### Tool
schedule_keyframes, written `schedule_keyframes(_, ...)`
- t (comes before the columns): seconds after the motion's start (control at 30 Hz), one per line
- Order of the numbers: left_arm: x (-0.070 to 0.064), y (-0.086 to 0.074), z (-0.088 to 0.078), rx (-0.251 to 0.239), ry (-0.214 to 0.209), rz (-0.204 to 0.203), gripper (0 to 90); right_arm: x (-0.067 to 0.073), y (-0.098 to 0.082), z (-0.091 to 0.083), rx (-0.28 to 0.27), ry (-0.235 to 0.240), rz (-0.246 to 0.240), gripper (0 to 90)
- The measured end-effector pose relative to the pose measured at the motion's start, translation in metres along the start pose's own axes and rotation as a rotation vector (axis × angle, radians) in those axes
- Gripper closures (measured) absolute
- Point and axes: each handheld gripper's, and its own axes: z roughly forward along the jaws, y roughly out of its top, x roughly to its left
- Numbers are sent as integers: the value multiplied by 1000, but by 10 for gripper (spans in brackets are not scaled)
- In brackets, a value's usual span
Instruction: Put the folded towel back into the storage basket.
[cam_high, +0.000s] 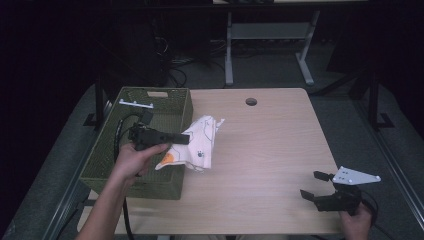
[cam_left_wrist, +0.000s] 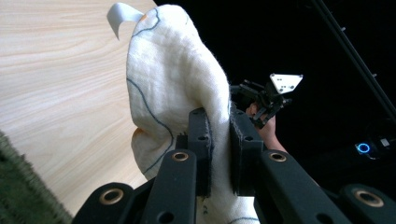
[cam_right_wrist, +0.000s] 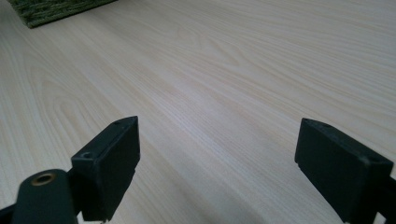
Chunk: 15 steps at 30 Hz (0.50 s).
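A white cloth (cam_high: 200, 142) with thin blue lines and an orange patch hangs in the air at the right rim of the green basket (cam_high: 112, 150). My left gripper (cam_high: 186, 139) is shut on it, held level above the basket. In the left gripper view the cloth (cam_left_wrist: 173, 88) bulges up between the two black pads (cam_left_wrist: 201, 140), which pinch a fold of it. My right gripper (cam_high: 312, 186) rests at the table's near right corner, jaws wide apart with nothing between them. In the right gripper view its gripper (cam_right_wrist: 218, 161) looks along bare wood.
The light wooden table (cam_high: 270, 145) has a round cable hole (cam_high: 251, 101) near its far edge. A white bracket (cam_high: 135, 104) lies on the basket's far rim. A desk frame (cam_high: 270, 45) stands on the floor beyond the table.
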Motion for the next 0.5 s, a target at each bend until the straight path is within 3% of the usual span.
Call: schedule_keyframes(0.5,9,-4,-22,-14,33,-22,813,0,0,1,9,-8,0,135)
